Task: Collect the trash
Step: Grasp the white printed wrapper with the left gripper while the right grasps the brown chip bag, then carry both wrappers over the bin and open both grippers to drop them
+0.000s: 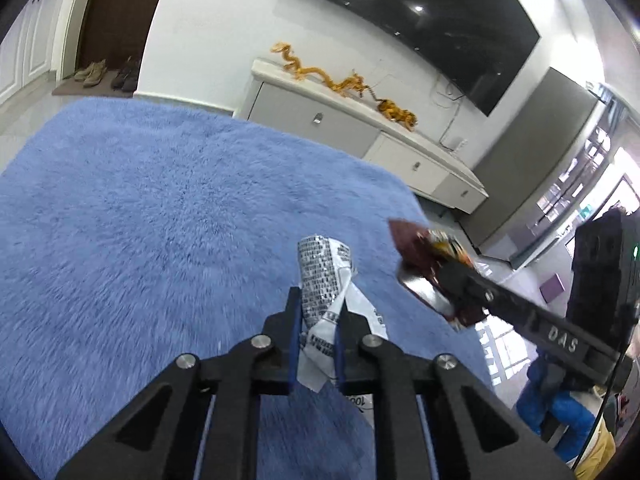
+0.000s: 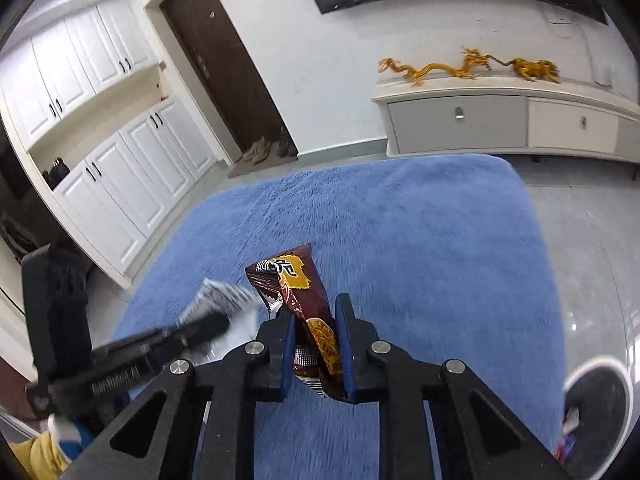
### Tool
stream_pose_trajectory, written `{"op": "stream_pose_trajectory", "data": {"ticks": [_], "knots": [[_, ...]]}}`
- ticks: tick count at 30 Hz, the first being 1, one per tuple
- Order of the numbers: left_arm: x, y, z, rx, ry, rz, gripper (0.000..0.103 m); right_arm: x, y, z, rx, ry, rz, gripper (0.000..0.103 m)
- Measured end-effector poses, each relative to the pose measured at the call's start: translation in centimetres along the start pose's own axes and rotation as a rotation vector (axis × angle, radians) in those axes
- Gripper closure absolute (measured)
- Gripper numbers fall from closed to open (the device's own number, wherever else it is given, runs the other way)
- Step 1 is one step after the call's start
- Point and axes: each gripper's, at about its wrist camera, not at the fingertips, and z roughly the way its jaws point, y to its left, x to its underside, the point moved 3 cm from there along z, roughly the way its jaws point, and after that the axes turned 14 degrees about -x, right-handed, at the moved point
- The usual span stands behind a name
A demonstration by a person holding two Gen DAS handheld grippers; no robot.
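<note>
Even, bright indoor light is filling both views. Ceiling lamps are showing as small white glints on the dark television [image 1: 420, 20] at the upper right of the left view. Daylight is glaring through the windows [image 1: 592, 184] at the right edge. Motion blur is smearing the blue rug [image 2: 400, 232] and the silver wrapper [image 2: 224, 300]. Fisheye bending is curving lines toward dark corners.

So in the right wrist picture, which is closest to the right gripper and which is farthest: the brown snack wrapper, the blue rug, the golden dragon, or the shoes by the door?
1. Brown snack wrapper: pinched in the right gripper.
2. Blue rug: right below, stretching ahead.
3. Golden dragon on the white cabinet, far right, and shoes by the brown door, far left: both past the rug, too close to call.
</note>
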Motion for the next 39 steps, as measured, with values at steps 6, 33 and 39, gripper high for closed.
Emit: {"op": "stream_pose_trajectory", "data": {"ticks": [6, 33, 39], "knots": [[2.7, -0.5, -6.4, -0.053, -0.065, 0.078, 0.091, 4.2, 3.1, -7.0, -0.020, -0.082, 0.019, 0.086], [8.7, -6.2, -20.3, -0.135, -0.326, 0.294, 0.090, 12.2, 7.3, -18.4, -0.020, -0.245, 0.068, 0.086], [9.2, -8.5, -20.0, -0.155, -0.326, 0.338, 0.090, 12.8, 6.2, -19.6, -0.025, -0.277, 0.085, 0.086]]}}
